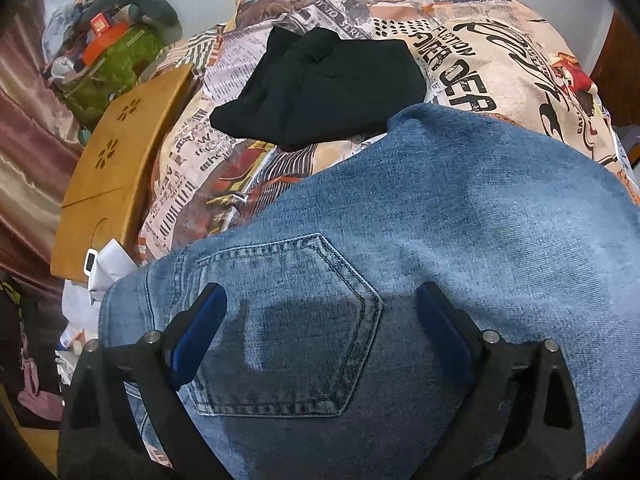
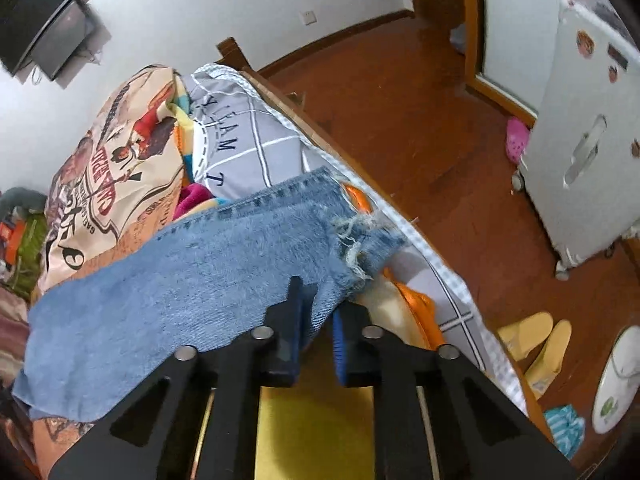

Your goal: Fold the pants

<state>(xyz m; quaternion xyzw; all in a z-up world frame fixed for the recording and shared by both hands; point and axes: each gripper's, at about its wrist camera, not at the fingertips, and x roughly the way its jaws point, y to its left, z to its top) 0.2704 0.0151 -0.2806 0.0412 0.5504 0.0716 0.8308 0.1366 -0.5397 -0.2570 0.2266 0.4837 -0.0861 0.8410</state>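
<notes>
1. The jeans [image 1: 460, 216] are blue denim, rough and matt, with a frayed hem at 3 o'clock in the right wrist view.
2. The black garment [image 1: 324, 88] at 12 o'clock is soft matt cloth.
3. The bed cover [image 1: 500, 60] is printed cloth.
4. The wooden board [image 1: 120, 168] at 9 o'clock looks smooth.
5. The left hand-held gripper [image 1: 322, 332] is matt black plastic with metal pins.
6. The floor [image 2: 420, 120] is glossy reddish wood.

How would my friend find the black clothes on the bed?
Start with the bed cover, printed like old newspapers. The blue jeans lie across its near side, and just beyond them sits the folded black garment. It is the only plain black thing there, with no print or stitching showing.
</notes>
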